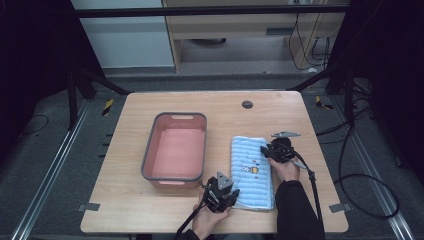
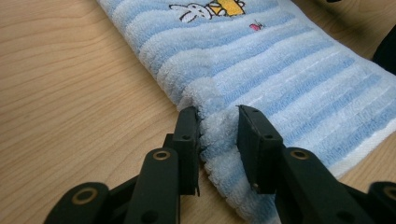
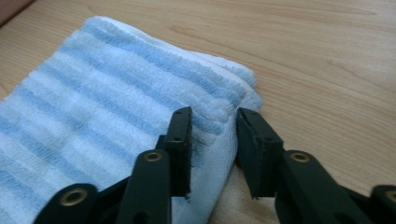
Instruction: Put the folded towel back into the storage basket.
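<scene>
A folded blue-and-white striped towel with a small cartoon print lies flat on the wooden table, right of centre. My left gripper is at the towel's near left corner. In the left gripper view its jaws pinch the bunched edge of the towel. My right gripper sits at the towel's far right edge. In the right gripper view its jaws are closed on the folded layers at a corner of the towel. Both grippers rest low on the table.
A pink basin with a grey rim stands empty just left of the towel, close to my left gripper. A dark round hole marks the table's far side. Black cables trail off the right edge onto the floor.
</scene>
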Demonstrator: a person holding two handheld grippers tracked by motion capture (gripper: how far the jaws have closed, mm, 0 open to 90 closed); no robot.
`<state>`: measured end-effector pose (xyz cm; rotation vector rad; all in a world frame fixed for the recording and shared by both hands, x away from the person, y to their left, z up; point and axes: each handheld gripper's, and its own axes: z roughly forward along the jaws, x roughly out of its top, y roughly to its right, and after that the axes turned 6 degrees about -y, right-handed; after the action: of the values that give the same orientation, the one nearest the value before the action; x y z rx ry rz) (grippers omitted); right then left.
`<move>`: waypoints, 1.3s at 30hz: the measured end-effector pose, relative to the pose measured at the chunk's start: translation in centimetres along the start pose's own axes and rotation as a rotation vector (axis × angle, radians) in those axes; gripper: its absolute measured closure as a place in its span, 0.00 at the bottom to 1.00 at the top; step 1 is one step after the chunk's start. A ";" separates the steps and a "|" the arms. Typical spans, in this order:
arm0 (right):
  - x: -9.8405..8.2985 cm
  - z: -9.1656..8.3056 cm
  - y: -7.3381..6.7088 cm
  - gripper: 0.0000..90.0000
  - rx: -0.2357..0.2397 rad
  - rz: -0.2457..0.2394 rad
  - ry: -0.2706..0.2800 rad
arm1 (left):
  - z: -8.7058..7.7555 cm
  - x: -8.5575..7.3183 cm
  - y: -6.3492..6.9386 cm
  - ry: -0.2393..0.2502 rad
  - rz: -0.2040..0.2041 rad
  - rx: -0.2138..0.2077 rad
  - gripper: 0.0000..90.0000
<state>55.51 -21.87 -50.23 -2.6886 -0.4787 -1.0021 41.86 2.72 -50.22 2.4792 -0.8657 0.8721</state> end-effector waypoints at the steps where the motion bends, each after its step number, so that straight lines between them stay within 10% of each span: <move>1: 0.0 0.0 0.0 0.82 0.006 0.002 -0.001 | 0.0 0.0 0.0 -0.003 -0.009 -0.005 0.81; 14: 0.2 -0.5 -0.5 0.93 0.033 0.011 0.024 | -0.2 0.0 0.1 0.022 -0.022 -0.012 0.93; 39: 3.9 -8.3 -2.6 0.93 0.023 -0.029 0.213 | -6.2 3.1 0.7 0.136 0.060 0.017 0.94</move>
<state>52.43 -21.35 -41.21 -2.5236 -0.4840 -1.2653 40.70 4.07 -43.50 2.3865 -0.8932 1.0590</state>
